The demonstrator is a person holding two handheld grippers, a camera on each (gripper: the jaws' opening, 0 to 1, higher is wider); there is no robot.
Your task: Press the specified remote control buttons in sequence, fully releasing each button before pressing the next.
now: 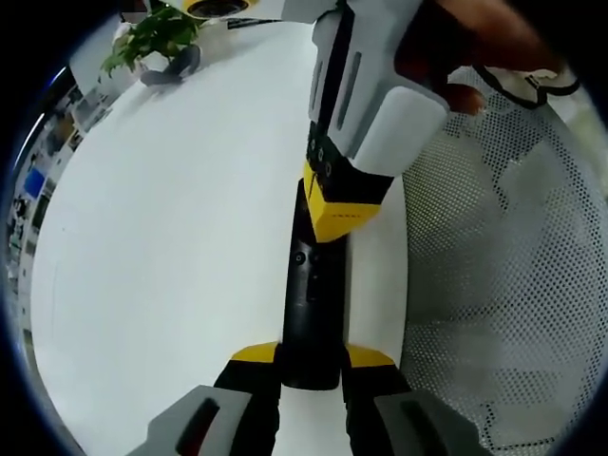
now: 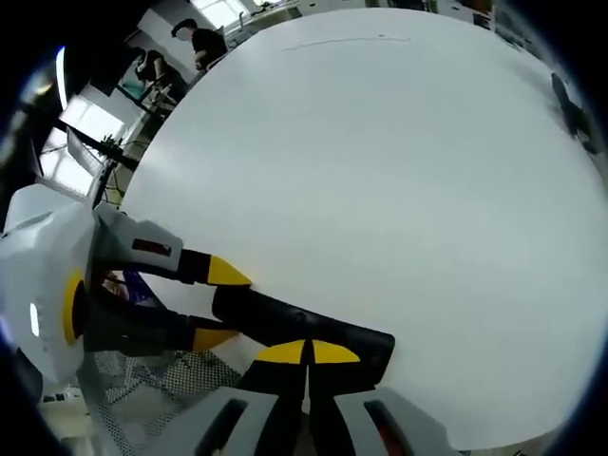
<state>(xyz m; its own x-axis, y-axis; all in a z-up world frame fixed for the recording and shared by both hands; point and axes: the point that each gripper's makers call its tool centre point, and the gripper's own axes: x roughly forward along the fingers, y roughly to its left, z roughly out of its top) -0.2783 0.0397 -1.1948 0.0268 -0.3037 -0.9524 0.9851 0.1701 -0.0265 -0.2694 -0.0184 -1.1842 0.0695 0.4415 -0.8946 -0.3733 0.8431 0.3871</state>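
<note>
A slim black remote control (image 1: 309, 294) lies lengthwise on the white table (image 1: 171, 237). My left gripper (image 1: 312, 357) is shut on its near end, one yellow tip on each side. In the left gripper view my right gripper (image 1: 342, 211) comes down from above, its yellow tips resting on the remote's far half. In the right gripper view my right gripper (image 2: 307, 352) is shut, its yellow tips pressed together on top of the remote control (image 2: 285, 323). The left gripper (image 2: 220, 304) enters from the left and clamps the remote's other end. A hand holds the right gripper.
A potted green plant (image 1: 157, 33) and a grey object (image 1: 171, 71) stand at the table's far edge. A white perforated mesh surface (image 1: 513, 285) lies beside the table. A person (image 2: 204, 40) stands in the background. A dark item (image 2: 570, 106) sits near the table's far rim.
</note>
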